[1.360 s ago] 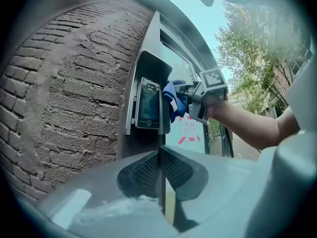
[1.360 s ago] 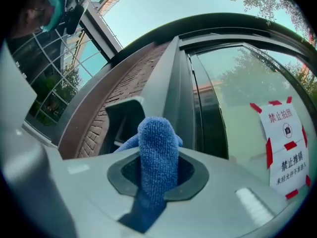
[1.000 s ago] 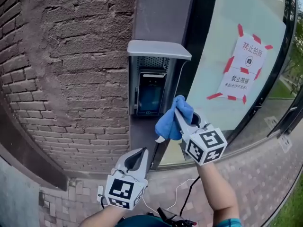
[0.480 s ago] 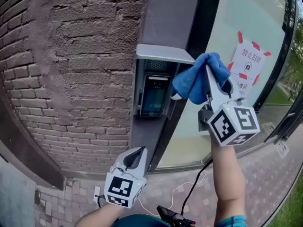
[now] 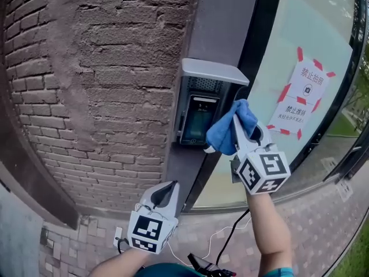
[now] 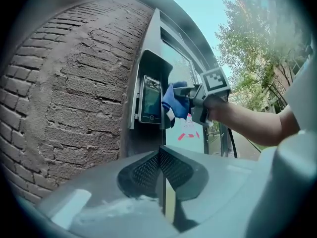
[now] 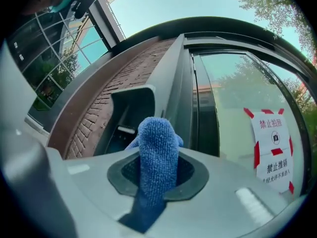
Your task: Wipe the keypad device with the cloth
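Note:
The keypad device is a dark screen unit in a grey hooded housing mounted on a metal post beside the brick wall. My right gripper is shut on a blue cloth, which bunches out past the jaws just right of the device's screen, at the housing's right edge. Whether the cloth touches the housing cannot be told. The left gripper view shows the device and the cloth side by side. The right gripper view has the cloth filling the jaws. My left gripper hangs low below the device, shut and empty.
A brick wall runs left of the post. To the right is a dark-framed glass pane bearing a white notice with red tape. A cable trails down over the paved ground below.
My right gripper rose with the cloth to the housing's hood, then came back down to the right side of the screen. The left gripper stayed low.

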`<state>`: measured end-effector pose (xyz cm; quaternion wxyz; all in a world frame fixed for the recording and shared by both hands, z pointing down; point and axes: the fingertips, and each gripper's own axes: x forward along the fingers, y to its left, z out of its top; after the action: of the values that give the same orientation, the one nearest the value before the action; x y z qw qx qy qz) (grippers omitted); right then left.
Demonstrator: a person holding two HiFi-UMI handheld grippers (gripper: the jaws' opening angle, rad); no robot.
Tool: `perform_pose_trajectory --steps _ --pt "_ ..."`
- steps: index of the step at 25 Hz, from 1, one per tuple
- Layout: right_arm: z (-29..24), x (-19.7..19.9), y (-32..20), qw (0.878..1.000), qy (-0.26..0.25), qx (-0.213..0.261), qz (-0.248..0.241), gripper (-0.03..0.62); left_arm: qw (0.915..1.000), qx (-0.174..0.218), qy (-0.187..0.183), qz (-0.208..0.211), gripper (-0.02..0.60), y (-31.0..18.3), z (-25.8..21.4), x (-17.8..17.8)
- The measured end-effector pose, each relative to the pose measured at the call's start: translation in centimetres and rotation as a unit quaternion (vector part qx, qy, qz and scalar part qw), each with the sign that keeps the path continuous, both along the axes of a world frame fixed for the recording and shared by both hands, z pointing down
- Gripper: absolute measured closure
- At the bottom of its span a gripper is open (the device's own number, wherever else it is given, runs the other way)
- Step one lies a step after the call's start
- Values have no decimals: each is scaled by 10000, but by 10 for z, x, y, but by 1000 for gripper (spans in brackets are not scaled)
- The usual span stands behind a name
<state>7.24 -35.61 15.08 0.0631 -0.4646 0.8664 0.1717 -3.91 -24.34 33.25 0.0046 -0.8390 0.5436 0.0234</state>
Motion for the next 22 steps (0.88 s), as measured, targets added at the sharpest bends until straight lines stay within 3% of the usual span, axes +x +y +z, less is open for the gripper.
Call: perform_pose_trajectory --steps 9,11,13,16,19,22 --pt "118 -3 -6 9916 565 -1165 5 528 9997 -93 35 237 589 -7 7 13" --pt "123 5 -7 9899 542 -1309 20 528 9997 -82 41 231 589 -9 6 11" --pt "84 24 -4 9950 146 -976 167 528 9997 -63 48 212 589 -10 4 8" --pt "-27 45 17 9990 -284 114 340 528 9998 -17 80 163 589 -11 0 0" --pt "-123 43 42 9948 -260 925 337 528 9998 83 129 121 589 -10 -9 -5" --pt "-182 31 57 9910 -167 1299 279 528 9997 175 128 94 589 -7 -16 -9"
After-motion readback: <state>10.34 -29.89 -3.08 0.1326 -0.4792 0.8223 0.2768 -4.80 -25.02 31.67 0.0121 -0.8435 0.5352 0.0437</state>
